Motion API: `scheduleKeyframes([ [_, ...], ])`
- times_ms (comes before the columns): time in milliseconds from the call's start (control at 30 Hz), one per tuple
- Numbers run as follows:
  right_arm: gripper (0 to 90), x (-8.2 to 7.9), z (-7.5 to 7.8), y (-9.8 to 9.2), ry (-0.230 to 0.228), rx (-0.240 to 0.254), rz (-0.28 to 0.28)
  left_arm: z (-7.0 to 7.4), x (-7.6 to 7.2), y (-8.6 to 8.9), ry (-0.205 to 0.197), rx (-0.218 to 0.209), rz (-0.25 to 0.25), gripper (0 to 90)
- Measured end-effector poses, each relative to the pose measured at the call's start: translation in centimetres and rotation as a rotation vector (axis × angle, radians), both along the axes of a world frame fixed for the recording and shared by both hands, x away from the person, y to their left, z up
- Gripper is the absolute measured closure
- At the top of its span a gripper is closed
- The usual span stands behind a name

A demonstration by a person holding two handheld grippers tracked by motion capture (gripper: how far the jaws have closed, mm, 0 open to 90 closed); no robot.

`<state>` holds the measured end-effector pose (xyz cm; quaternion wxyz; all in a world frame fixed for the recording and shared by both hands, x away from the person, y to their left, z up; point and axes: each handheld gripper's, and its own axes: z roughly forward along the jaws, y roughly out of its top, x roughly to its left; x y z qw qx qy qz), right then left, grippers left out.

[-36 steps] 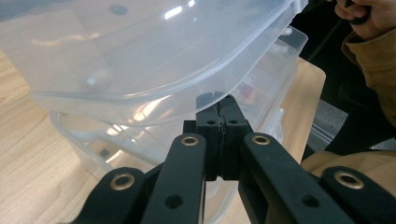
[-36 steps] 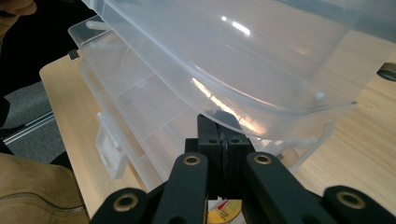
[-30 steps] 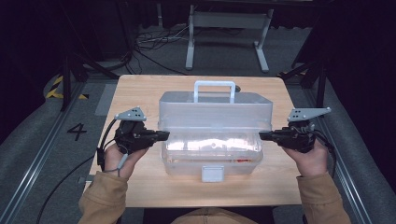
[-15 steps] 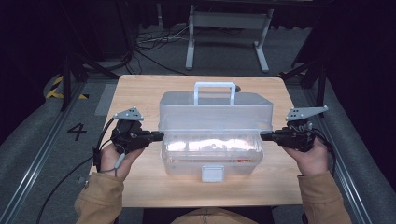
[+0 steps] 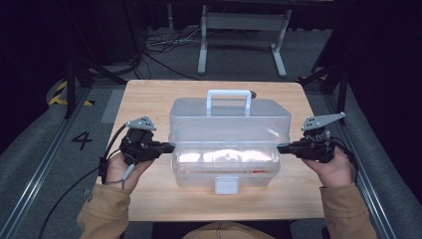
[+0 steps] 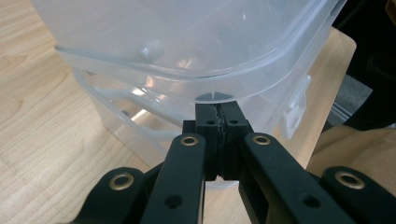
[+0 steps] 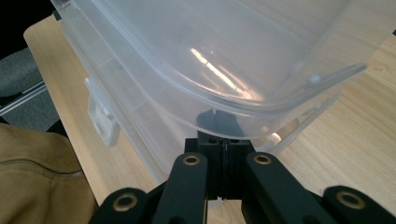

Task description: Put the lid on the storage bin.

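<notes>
The clear plastic storage box point(image 5: 226, 149) sits at the centre of the wooden table point(image 5: 149, 99), its lid point(image 5: 229, 119) raised slightly above the base. The left gripper point(image 5: 169, 148) and right gripper point(image 5: 281, 148) meet the box ends at the lid seam. Both gripper views show the fingers point(image 6: 208, 126) closed together, tips tucked under the lid rim; contact is hard to confirm. Box contents appear blurred. The front latch point(image 5: 226, 185) is visible from the high view.

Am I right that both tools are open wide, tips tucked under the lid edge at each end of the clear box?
Not quite: the left tool and right tool have their jaws shut, as both gripper views show. Their tips do sit under the lid edge at each end of the clear box.
</notes>
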<state>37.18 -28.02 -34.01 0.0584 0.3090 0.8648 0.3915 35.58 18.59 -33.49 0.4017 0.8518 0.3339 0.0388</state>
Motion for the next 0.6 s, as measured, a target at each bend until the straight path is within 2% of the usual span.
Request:
scheduleKeyframes([
  [300,89.6,0.05,-0.17,0.07,0.035,-0.026,0.02,0.02,-0.06,-0.32,0.015,0.062,-0.015,89.3],
  [400,89.6,0.07,-0.21,0.09,0.045,-0.038,0.024,-0.03,-0.08,-0.38,0.021,0.067,-0.018,89.2],
  [600,89.5,0.04,-0.29,0.17,0.054,-0.088,0.021,-0.11,-0.06,-0.4,0.03,0.09,-0.021,89.1],
])
